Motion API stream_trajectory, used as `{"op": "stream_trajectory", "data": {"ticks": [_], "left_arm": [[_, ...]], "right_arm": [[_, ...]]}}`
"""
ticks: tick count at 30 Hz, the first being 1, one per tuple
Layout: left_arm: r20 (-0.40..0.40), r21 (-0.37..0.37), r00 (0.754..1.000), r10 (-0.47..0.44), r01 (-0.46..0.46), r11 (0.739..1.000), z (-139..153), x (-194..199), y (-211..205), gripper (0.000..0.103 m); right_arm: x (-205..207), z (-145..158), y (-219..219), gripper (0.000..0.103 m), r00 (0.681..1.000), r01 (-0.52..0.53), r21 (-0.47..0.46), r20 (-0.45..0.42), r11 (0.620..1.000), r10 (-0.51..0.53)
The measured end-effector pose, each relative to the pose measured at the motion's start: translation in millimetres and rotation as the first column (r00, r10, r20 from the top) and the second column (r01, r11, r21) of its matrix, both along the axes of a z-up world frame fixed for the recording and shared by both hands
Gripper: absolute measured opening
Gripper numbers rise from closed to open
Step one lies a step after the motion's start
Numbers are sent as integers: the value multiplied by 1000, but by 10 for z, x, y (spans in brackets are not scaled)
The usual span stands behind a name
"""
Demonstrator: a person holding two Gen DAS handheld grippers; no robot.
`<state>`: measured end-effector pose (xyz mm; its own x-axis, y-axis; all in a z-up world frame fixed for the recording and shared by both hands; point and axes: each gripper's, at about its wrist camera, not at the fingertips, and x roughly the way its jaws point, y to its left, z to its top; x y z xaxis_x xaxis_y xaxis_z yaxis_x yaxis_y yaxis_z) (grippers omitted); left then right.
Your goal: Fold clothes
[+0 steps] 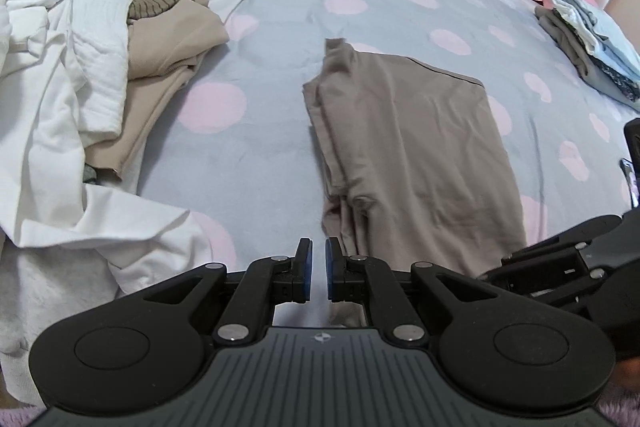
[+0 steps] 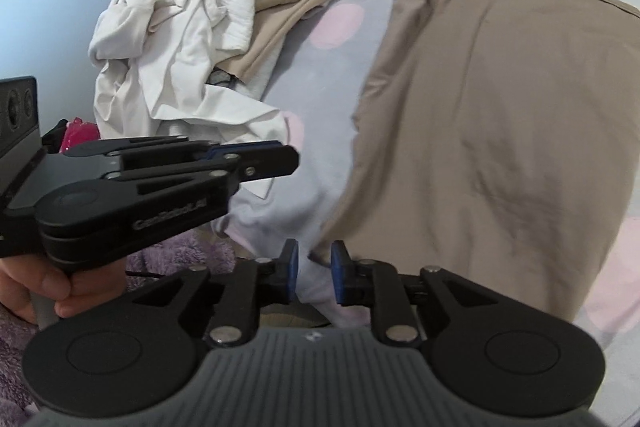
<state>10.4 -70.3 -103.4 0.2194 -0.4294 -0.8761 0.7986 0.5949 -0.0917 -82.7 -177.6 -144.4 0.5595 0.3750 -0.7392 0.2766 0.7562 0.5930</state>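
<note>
Left wrist view: grey, pink-dotted bedspread [image 1: 280, 147] under taupe garment [image 1: 420, 155]; both grippers' jaws narrowly spread, empty.

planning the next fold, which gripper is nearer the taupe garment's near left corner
Right. The right gripper sits at the corner of the taupe garment, its open jaws straddling the fabric edge. The left gripper is just left of that edge, nearly closed and empty.

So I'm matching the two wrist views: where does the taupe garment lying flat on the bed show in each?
Left wrist: taupe garment lies center-right, ahead of the left gripper.
Right wrist: it fills the right half.
Shared landmark: the white clothes heap, at left in both views.
</note>
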Motion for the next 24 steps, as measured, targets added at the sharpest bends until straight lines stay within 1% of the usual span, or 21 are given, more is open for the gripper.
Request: {"op": "stream_trajectory", "data": {"ticks": [1, 4, 6, 7, 8, 11, 14, 16, 18, 20, 21, 24], "left_arm": [[-4, -6, 1000, -4, 4, 1000, 9, -11, 11, 11], [-16, -36, 1000, -23, 22, 999, 46, -46, 23, 12], [-32, -59, 998, -53, 51, 997, 65, -90, 14, 18], [-41, -68, 996, -78, 75, 995, 70, -120, 5, 22], [-54, -57, 993, -104, 101, 993, 49, -157, -12, 27], [-93, 2, 981, -172, 173, 985, -59, -276, -67, 29], [-125, 78, 977, -171, 182, 980, -201, -317, -80, 29], [-158, 85, 975, -159, 174, 981, -259, -284, -66, 29], [-186, 86, 972, -146, 164, 983, -308, -245, -51, 29], [-199, 91, 970, -138, 158, 983, -345, -213, -45, 29], [-203, 95, 969, -140, 161, 982, -361, -215, -54, 29], [-222, 105, 964, -146, 173, 979, -406, -217, -95, 29]], "right_arm": [[-30, 4, -14, 21, 1000, 5, -4, -4, 1000, -5], [-116, 23, -53, 23, 1000, 21, -29, -22, 999, -21], [-171, 25, -73, 23, 998, 25, -66, -48, 997, -28], [-200, 24, -87, 23, 998, 27, -83, -58, 996, -32], [-236, 26, -109, 23, 998, 28, -92, -61, 995, -34], [-368, 69, -176, 23, 997, 40, -133, -58, 990, -48], [-526, 124, -206, 24, 997, 40, -186, -59, 982, -51], [-624, 147, -191, 24, 997, 8, -235, -67, 972, -25], [-728, 154, -137, 25, 996, -44, -289, -81, 956, 22], [-822, 133, -69, 30, 992, -105, -322, -103, 941, 75], [-870, 113, -35, 30, 988, -135, -333, -116, 933, 101], [-973, 43, 73, 32, 980, -179, -392, -153, 902, 128]]}}
